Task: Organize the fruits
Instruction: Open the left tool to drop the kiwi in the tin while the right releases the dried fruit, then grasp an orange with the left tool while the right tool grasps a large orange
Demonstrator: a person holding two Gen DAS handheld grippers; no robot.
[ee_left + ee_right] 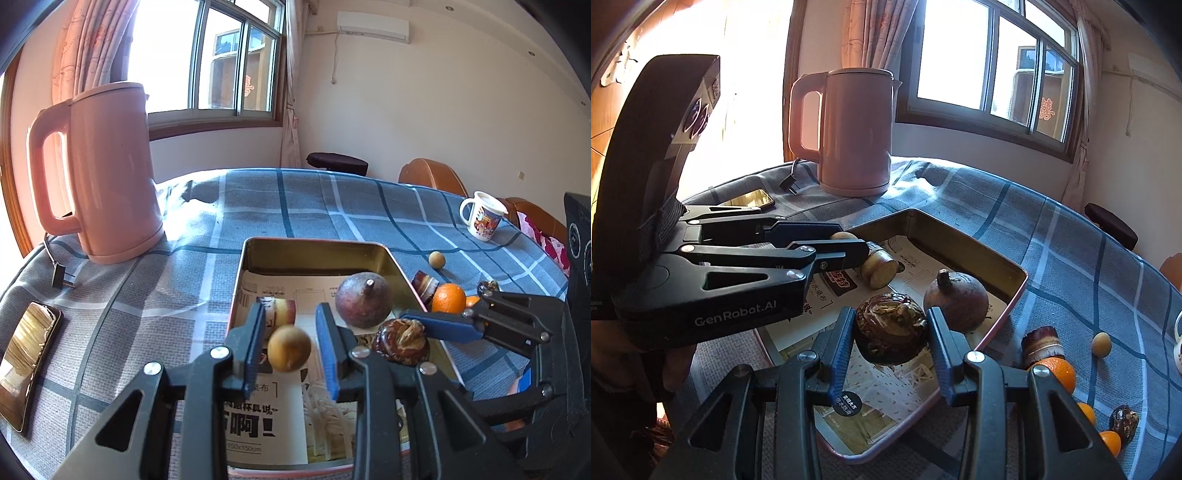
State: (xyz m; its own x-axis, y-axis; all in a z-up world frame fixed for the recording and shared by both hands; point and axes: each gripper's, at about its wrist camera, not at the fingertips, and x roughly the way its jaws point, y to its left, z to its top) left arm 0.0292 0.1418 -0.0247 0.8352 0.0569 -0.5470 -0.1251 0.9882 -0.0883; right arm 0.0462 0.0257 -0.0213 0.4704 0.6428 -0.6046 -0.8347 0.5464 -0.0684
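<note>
A paper-lined metal tray [317, 245] sits on the checked tablecloth. My left gripper [291, 350] is open over the tray, with a small tan round fruit [289, 352] between its fingers and a clear gap on each side. My right gripper [891, 332] is shut on a dark brown shrivelled fruit [891, 334] above the tray [1015, 295]; it also shows in the left wrist view [402, 341]. A round purple-brown fruit [364, 300] and a cut yellowish piece [879, 269] lie in the tray.
On the cloth right of the tray lie oranges [1058, 373], a brown striped piece [1042, 343], a small tan fruit [1101, 344] and a dark fruit [1123, 421]. A pink kettle [103, 173], its plug [61, 278], a phone [26, 362] and a mug [482, 216] stand around.
</note>
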